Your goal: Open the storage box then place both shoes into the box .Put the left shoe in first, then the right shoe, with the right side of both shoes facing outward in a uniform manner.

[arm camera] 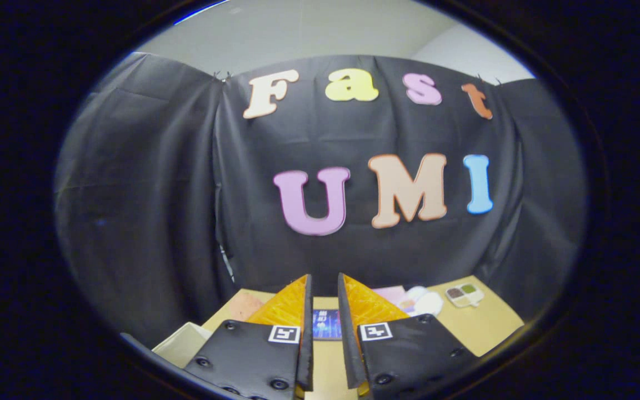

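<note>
My gripper (325, 278) is held high and points at the booth's black cloth wall. Its two fingers (292, 303) stand a small gap apart, open, with nothing between them. Below and left of the left finger shows a pale, box-like corner (182, 343); I cannot tell whether it is the storage box. The tan table (486, 328) lies under the fingers.
A dark printed card (326, 324) lies on the table, seen through the gap between the fingers. Right of the right finger lie pink sheets (392, 294), a white round pad (429, 303) and a small compartment tray (464, 294). A pinkish patch (245, 305) lies left of the left finger.
</note>
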`<move>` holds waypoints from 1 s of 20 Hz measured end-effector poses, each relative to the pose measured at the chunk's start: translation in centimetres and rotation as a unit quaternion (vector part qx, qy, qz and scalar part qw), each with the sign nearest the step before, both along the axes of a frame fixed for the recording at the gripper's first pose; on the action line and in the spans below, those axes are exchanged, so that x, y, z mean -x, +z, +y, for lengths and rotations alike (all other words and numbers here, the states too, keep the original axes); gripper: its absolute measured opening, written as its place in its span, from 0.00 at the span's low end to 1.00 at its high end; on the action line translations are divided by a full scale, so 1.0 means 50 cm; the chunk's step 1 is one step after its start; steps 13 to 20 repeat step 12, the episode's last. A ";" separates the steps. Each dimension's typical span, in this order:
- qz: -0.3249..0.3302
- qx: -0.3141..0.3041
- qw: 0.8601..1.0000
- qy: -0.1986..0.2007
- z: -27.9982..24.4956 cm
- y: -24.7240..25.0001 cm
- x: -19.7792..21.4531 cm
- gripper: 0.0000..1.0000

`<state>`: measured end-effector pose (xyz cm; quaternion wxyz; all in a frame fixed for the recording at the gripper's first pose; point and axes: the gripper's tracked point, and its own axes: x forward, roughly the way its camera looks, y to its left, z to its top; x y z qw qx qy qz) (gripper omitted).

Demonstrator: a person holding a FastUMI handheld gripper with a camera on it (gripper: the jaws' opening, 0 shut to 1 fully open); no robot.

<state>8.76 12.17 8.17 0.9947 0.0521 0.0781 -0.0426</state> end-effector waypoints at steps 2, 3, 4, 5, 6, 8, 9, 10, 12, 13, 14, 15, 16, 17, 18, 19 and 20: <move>-0.030 0.019 0.999 -0.020 -0.054 0.071 -0.001 0.25; -0.047 0.032 0.998 -0.033 -0.090 0.116 0.010 0.25; -0.062 0.040 0.996 -0.045 -0.123 0.152 0.012 0.25; -0.071 0.045 0.995 -0.055 -0.150 0.180 0.018 0.25; -0.078 0.050 0.993 -0.067 -0.178 0.204 0.022 0.25; -0.093 0.060 0.990 -0.085 -0.231 0.240 0.033 0.25; -0.098 0.064 0.989 -0.092 -0.255 0.256 0.036 0.25; -0.101 0.064 0.988 -0.096 -0.279 0.268 0.038 0.25; -0.102 0.058 0.988 -0.103 -0.316 0.279 0.043 0.25; -0.102 0.058 0.988 -0.103 -0.316 0.279 0.043 0.25; -0.102 0.058 0.988 -0.103 -0.316 0.279 0.043 0.25; -0.102 0.058 0.988 -0.103 -0.316 0.279 0.043 0.25; -0.102 0.058 0.988 -0.103 -0.316 0.279 0.043 0.25; -0.102 0.058 0.988 -0.103 -0.316 0.279 0.043 0.25; -0.102 0.058 0.988 -0.103 -0.316 0.279 0.043 0.25; -0.102 0.058 0.988 -0.103 -0.316 0.279 0.043 0.25; -0.102 0.058 0.988 -0.103 -0.316 0.279 0.043 0.25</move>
